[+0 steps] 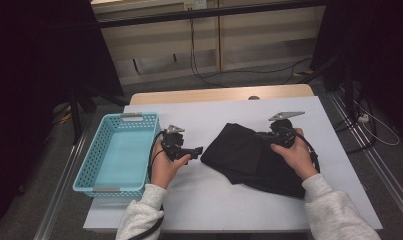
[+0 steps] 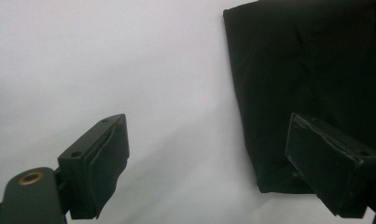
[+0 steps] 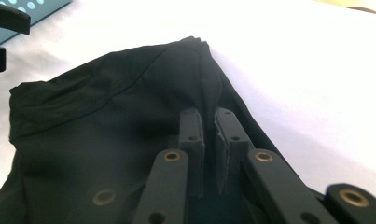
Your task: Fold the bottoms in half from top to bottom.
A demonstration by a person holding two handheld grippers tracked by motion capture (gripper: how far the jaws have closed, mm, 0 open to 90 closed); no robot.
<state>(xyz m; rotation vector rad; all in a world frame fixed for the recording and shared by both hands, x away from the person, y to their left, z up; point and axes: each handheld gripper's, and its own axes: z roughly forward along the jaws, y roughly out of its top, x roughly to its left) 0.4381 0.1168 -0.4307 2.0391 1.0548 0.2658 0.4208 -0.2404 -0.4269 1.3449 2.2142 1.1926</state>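
Right fingers [image 3: 209, 135] pinching black cloth [image 3: 106, 121]; left fingers [image 2: 213, 163] spread (blue basket [image 1: 96, 165] holds nothing).

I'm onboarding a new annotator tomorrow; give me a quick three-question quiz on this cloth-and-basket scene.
1. True or false: the right gripper has pinched a fold of the black cloth.
2. The left gripper has its jaws: A shut on the cloth, B open beside the cloth's edge, C inside the basket.
3. On which side of the cloth does the blue basket sit in the high view?

Key: 1 true; 2 B; 3 left.
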